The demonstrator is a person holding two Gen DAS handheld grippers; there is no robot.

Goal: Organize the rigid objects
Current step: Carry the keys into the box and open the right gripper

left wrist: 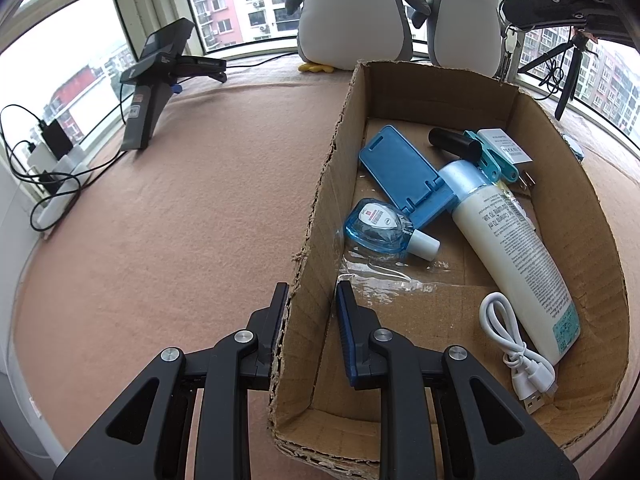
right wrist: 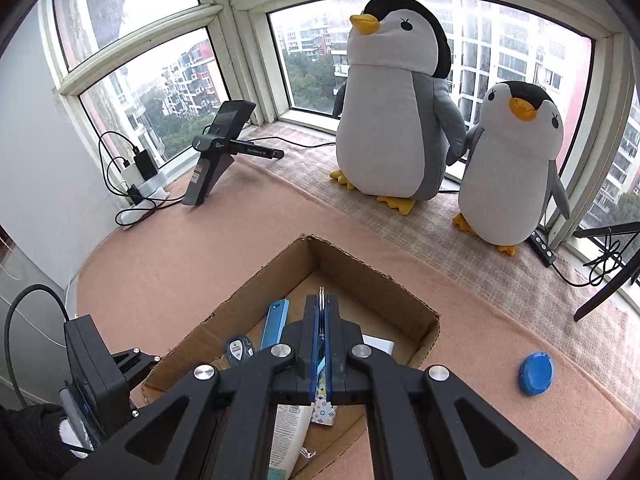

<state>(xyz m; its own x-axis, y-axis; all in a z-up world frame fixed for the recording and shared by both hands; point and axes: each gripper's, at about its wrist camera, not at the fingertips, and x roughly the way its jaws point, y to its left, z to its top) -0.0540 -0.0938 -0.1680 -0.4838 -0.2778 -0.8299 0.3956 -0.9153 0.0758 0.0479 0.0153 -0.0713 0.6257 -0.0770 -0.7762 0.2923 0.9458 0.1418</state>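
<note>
pink cloth (right wrist: 248,248) covers my bay-window ledge, two plush penguins (right wrist: 396,112) at its back edge. my left claw (left wrist: 310,312) pinches the cardboard box (left wrist: 320,200) wall; my right claw (right wrist: 321,320) is closed, empty, above it. the white bottle (left wrist: 516,252) lies inside, cap toward the far wall; a blue disc (right wrist: 536,372) sits outside.

two plush penguins (right wrist: 394,92), one cardboard box (left wrist: 568,184), one blue disc (right wrist: 536,373).
</note>
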